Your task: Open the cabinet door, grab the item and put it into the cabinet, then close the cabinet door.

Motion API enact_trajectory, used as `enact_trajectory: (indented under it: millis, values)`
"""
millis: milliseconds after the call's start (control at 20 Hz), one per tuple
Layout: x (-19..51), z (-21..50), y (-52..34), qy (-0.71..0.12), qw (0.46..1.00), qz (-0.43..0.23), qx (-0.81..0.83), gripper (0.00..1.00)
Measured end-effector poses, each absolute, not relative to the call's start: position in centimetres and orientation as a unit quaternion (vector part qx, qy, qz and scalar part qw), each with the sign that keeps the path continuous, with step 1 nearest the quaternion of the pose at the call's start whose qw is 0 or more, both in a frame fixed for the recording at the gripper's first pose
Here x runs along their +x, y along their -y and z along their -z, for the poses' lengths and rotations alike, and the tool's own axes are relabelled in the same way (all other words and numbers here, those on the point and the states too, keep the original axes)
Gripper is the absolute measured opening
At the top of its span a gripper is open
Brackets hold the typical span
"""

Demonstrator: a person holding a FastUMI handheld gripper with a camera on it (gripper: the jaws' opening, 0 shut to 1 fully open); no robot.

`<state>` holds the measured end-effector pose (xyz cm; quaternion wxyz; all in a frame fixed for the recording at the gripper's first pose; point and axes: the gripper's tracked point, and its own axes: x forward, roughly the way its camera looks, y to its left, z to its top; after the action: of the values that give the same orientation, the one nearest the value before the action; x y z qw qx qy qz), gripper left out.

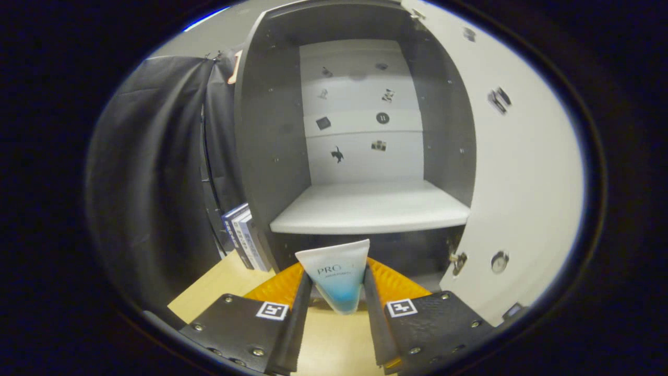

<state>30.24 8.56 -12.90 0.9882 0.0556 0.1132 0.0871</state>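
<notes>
My gripper [337, 292] is shut on a white and blue tube [336, 271], held upright between the two fingers with its flat crimped end up. Straight ahead stands the grey cabinet [261, 146] with its white door [522, 183] swung open to the right. The white shelf [370, 206] inside is bare and lies just beyond and above the tube. The cabinet's pale back panel [360, 115] carries several small stickers. The door's round knob [499, 261] shows low on the door, right of the fingers.
A few books [242, 235] stand upright against the cabinet's left side on the wooden tabletop [219, 287]. Black cloth [156, 172] hangs at the left. A metal hinge [457, 259] sits at the door's lower inner edge.
</notes>
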Motion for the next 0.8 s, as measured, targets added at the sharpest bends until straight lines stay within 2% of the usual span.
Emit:
enact_trajectory:
  millis: [350, 800]
  values:
    - [38.5, 4.6, -9.2, -0.047, 0.994, -0.087, 0.036, 0.54]
    - [47.6, 6.9, -7.2, -0.066, 0.996, -0.041, 0.050, 0.54]
